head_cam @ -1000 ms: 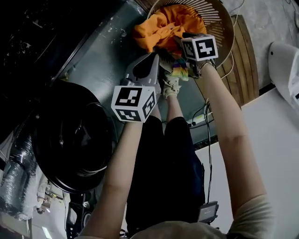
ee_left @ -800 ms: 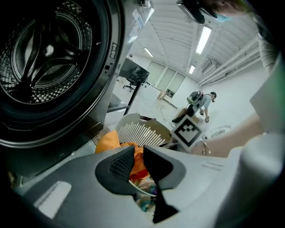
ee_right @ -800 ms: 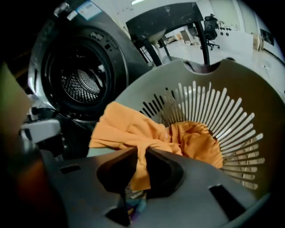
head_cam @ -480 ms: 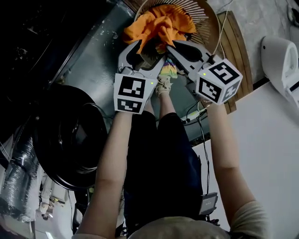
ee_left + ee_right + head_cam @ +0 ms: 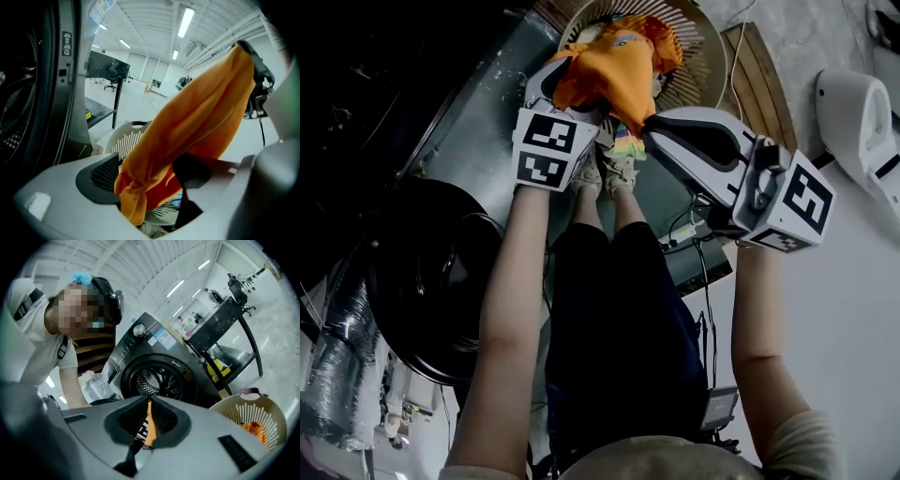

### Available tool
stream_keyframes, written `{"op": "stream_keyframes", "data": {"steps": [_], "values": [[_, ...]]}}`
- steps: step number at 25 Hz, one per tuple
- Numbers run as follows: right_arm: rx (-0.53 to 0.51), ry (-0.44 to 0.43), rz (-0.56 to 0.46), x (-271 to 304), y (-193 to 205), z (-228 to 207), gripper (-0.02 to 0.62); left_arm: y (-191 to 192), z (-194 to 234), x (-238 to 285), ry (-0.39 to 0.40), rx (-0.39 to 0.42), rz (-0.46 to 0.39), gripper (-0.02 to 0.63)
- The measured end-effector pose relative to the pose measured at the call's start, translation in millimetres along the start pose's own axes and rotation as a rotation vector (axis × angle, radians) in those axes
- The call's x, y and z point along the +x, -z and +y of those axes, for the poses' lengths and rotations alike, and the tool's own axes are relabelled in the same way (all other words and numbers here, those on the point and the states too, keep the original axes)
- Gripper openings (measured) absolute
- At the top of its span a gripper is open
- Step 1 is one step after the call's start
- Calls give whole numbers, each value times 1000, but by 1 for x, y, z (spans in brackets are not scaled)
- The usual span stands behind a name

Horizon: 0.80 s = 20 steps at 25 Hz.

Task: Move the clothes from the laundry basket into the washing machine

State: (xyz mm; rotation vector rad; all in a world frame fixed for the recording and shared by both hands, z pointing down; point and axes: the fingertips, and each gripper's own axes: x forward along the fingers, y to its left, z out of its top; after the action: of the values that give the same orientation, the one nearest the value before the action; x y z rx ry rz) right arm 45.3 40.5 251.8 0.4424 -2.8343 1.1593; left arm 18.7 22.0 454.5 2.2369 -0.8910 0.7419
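One orange garment (image 5: 614,70) — right tool (image 5: 147,405) just clamped onto it, left tool (image 5: 150,178) just opened around it.

we are facing the laundry basket (image 5: 698,66), with a garment (image 5: 614,70) hanging above it; the washing machine (image 5: 473,122) is standing to its left, just beside it.

An orange garment (image 5: 614,73) hangs stretched above the round, pale, slatted laundry basket (image 5: 727,42). One edge is pinched in the right gripper (image 5: 148,401), whose jaws have just been closing on it. A multicoloured bit of cloth (image 5: 628,145) shows just under it, and more orange cloth (image 5: 255,427) lies in the basket. The dark front-loading washing machine (image 5: 154,376) stands just beside the basket, its metal drum showing.
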Motion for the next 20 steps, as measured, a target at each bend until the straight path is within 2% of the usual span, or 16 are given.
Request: {"op": "stream_keyframes", "data": {"steps": [2, 4, 5, 6, 8, 10, 13, 15, 16, 18, 20], "values": [[-16, 12, -6, -7, -5, -2, 19, 5, -5, 10, 37, 11, 42, 346], [-1, -10, -52, -13, -15, 2, 9, 13, -4, 18, 37, 7, 85, 342], [22, -37, -98, -16, -24, 5, 8, 19, -1, 20, 17, 9, 115, 252], [40, -50, -137, -17, -31, 6, 8, 26, 4, 21, -9, 4, 145, 33], [8, 1, -123, -16, -32, -4, 8, 37, 11, 18, -34, -41, 172, 34], [-49, 101, -34, -13, -18, -23, 8, 38, 14, 9, -36, -78, 154, 32], [-106, 246, 102, -11, 13, -55, 9, 27, 11, -15, -40, -88, 94, 31], [-130, 306, 199, -6, 39, -71, 20, 13, 9, -37, -46, -116, 32, 30], [-129, 324, 237, -3, 52, -78, 36, 5, 8, -49, -52, -134, -2, 29], [-128, 360, 298, 3, 75, -91, 188, -9, 7, -74, -71, -166, -63, 29], [-159, 396, 366, 6, 95, -104, 209, -21, 7, -99, -96, -183, -102, 29]]}}
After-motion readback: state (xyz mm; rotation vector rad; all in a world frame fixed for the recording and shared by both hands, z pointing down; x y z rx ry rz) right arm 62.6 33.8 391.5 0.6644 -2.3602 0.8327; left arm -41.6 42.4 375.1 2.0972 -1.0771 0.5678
